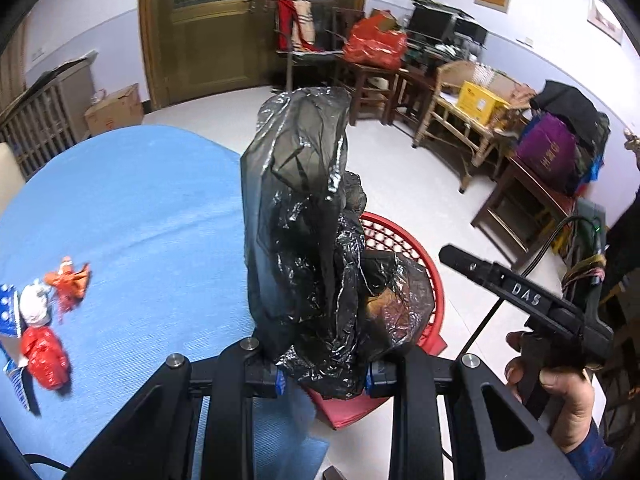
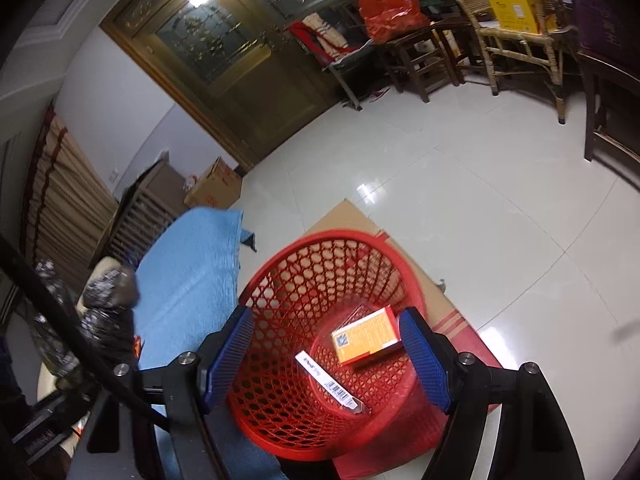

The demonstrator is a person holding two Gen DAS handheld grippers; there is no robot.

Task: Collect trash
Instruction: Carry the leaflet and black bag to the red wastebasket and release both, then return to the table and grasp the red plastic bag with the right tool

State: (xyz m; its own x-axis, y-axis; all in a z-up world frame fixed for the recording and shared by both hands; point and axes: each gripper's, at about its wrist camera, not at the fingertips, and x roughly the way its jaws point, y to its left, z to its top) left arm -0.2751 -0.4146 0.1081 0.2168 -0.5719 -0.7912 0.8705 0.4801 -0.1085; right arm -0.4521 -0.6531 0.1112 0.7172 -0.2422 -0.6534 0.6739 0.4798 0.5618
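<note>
My left gripper point(image 1: 325, 376) is shut on a crumpled black plastic bag point(image 1: 308, 240) and holds it upright beside the blue-covered table point(image 1: 140, 220). Behind the bag stands a red mesh basket point(image 1: 400, 240) on the floor. Several wrappers point(image 1: 44, 320), red, orange, white and blue, lie on the table at the left. My right gripper point(image 2: 326, 354) is open and empty, right above the red basket point(image 2: 280, 412). In the basket lie an orange box point(image 2: 366, 336) and a white strip with a barcode point(image 2: 330, 382). The right gripper also shows in the left wrist view point(image 1: 520, 292), held by a hand.
The basket stands on flattened cardboard point(image 2: 452, 316) on a white tiled floor. Wicker chair with a yellow box point(image 1: 480, 102), wooden stools and piled bags line the far wall. A wooden door point(image 1: 212, 28) is at the back. A cardboard box point(image 1: 116, 110) stands beyond the table.
</note>
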